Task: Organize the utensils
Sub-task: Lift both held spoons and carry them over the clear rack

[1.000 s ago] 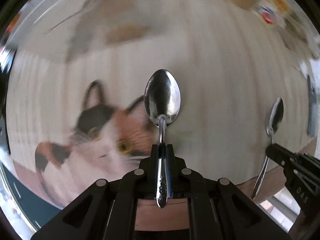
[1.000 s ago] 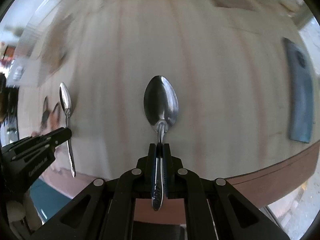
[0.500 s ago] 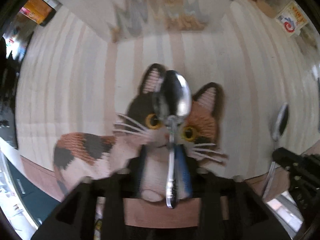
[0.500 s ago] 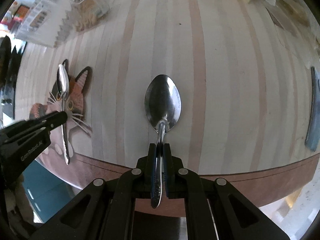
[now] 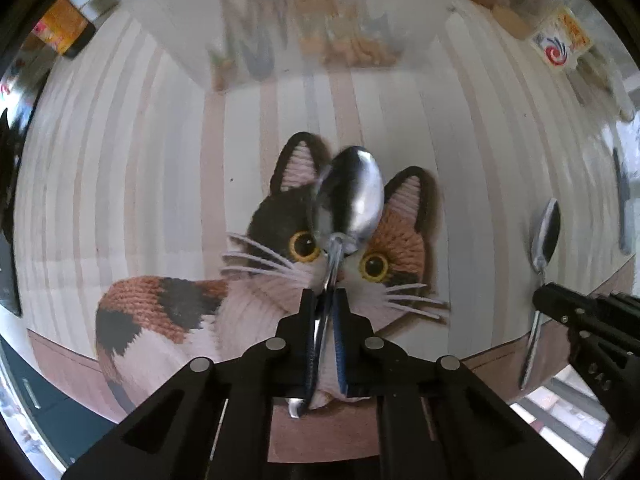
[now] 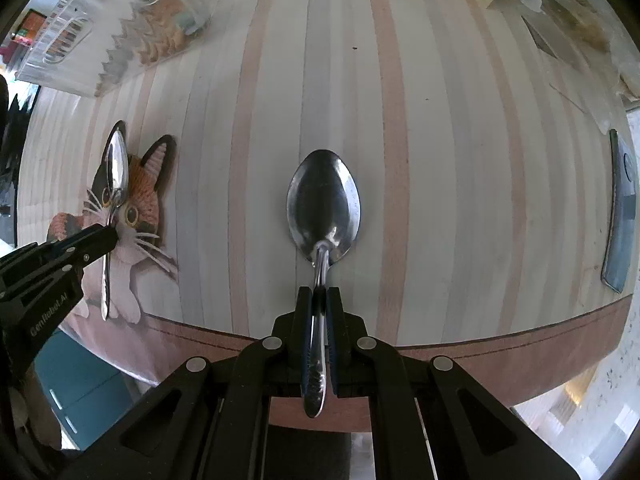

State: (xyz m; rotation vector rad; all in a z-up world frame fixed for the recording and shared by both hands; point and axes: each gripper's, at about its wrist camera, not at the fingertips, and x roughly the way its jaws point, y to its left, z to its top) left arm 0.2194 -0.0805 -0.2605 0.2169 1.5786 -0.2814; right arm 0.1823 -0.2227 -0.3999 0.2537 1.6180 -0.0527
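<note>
Left wrist view: your left gripper (image 5: 326, 320) has its jaws parted a little around the handle of a spoon (image 5: 352, 200). A second ago the handle sat straight and pinched; now it leans against the left finger with a gap on the other side, and the bowl has tipped right and is smeared with motion. Judgement: the grip is loosening and the spoon is slipping or being let go over the cat mat (image 5: 280, 280), well short of the clear organizer tray (image 5: 304, 32) at the far edge of the striped tablecloth (image 5: 120, 160). Over the same second the view swung round to bring mat and tray ahead, so you seem lined up on the tray. Re-clamp before carrying on.

Spoon's long axis runs away from you along the fingers, tilted slightly right, bowl forward toward the tray, handle end back past the jaws.

Right wrist view: your right gripper (image 6: 318, 300) is clamped tight on a second spoon (image 6: 323, 204), unchanged in the grip. It hangs over bare tablecloth near the table's front edge, long axis dead straight ahead, bowl forward and face up. A dark flat object (image 6: 620, 208) lies far right.
</note>
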